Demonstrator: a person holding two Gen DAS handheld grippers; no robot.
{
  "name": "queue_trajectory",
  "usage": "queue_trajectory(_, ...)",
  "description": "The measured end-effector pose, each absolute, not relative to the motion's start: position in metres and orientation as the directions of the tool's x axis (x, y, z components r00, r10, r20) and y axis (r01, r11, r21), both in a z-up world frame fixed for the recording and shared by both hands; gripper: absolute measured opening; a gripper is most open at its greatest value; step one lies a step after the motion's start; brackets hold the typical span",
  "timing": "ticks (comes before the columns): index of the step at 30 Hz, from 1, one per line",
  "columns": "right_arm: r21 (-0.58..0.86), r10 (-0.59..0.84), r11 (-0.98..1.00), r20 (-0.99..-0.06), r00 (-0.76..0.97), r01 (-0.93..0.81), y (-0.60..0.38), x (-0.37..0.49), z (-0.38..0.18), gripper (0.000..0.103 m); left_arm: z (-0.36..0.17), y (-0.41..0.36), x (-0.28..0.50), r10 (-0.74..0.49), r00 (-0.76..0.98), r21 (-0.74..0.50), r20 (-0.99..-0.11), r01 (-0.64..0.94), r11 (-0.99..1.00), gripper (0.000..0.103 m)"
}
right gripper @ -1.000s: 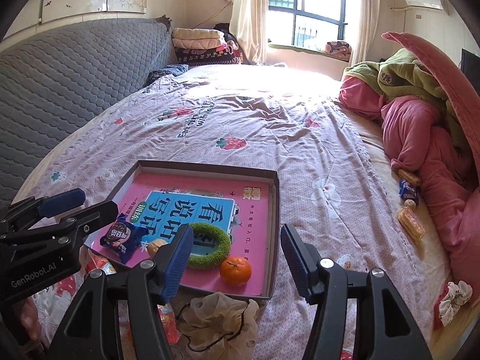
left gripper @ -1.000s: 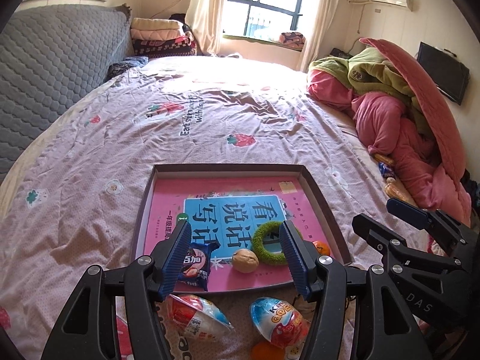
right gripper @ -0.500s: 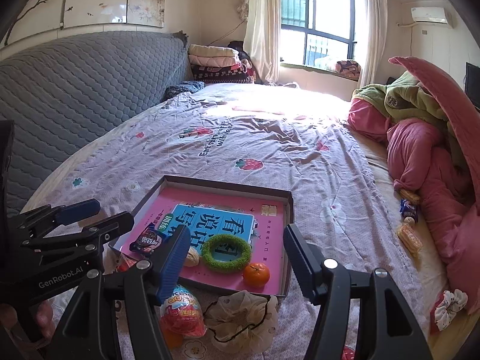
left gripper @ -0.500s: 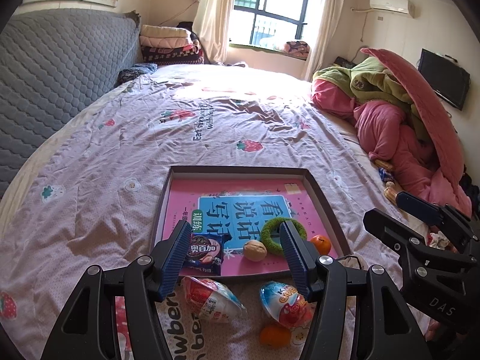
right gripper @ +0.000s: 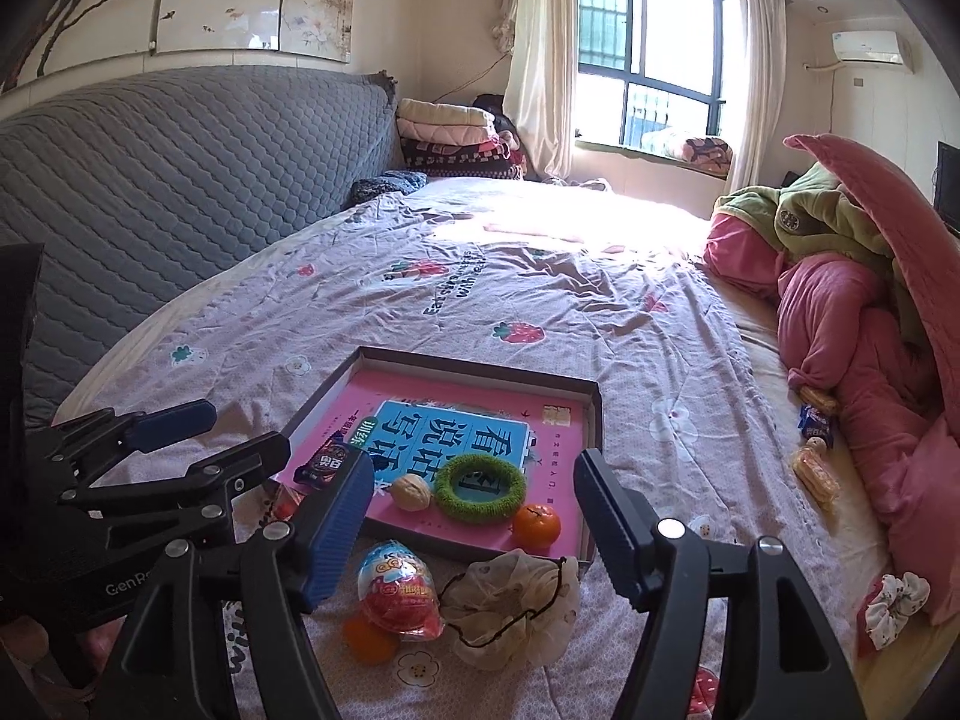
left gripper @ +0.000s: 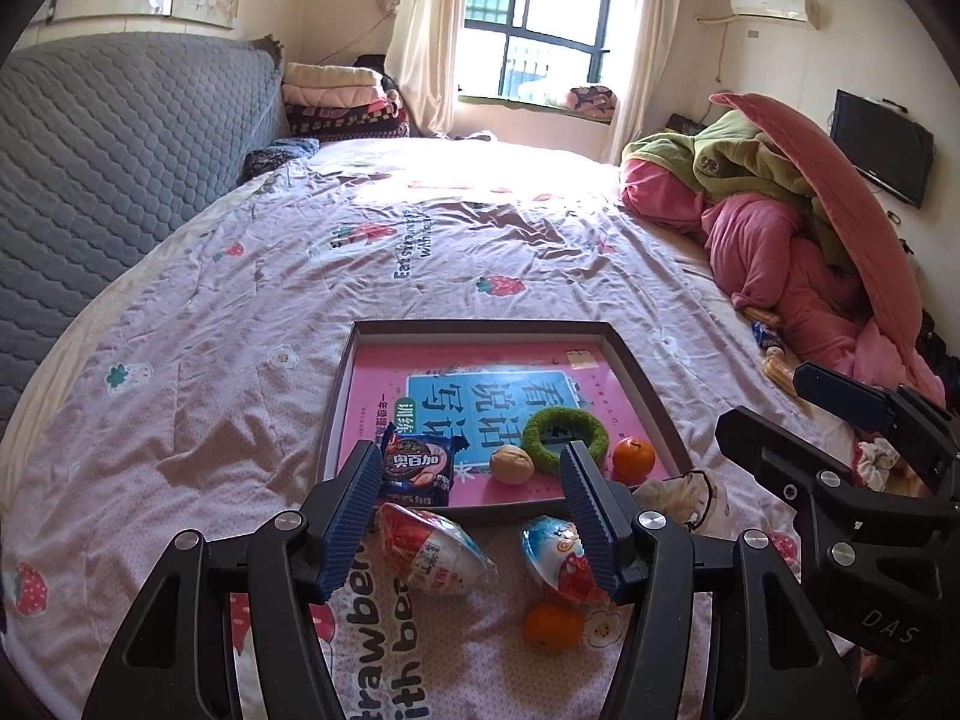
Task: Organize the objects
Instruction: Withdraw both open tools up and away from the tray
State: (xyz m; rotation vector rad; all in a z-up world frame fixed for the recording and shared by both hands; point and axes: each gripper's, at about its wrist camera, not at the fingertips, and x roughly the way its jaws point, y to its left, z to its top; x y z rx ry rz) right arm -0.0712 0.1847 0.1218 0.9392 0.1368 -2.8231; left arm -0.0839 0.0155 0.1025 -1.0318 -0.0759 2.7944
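Observation:
A shallow brown tray (left gripper: 486, 327) (right gripper: 591, 414) lies on the bed with a pink book in it. On the book sit a dark snack packet (left gripper: 418, 468), a walnut (left gripper: 511, 464), a green ring (left gripper: 564, 431) (right gripper: 479, 488) and an orange (left gripper: 633, 456) (right gripper: 536, 525). In front of the tray lie a red-white snack pack (left gripper: 432, 552), an egg-shaped toy (left gripper: 561, 558) (right gripper: 399, 591), a second orange (left gripper: 552, 627) and a beige hair net (right gripper: 513, 603). My left gripper (left gripper: 471, 519) is open and empty above the loose items. My right gripper (right gripper: 474, 531) is open and empty.
Pink and green blankets (left gripper: 798, 222) are piled at the right. A grey quilted headboard (left gripper: 102, 180) runs along the left. Small snack packs (right gripper: 816, 450) and a scrunchie (right gripper: 888, 606) lie by the right edge of the bed.
Both grippers have drawn back and risen from the tray. The loose items in front of the tray have come into fuller view. Both grippers stay open.

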Motion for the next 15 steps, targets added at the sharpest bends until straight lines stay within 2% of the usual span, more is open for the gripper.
queue_trajectory(15, -0.029, -0.151, -0.977, -0.602, -0.784, 0.21, 0.174, -0.041, 0.117, 0.07, 0.1, 0.0, -0.054, 0.124, -0.754, -0.073, -0.645, -0.101, -0.992, 0.064)
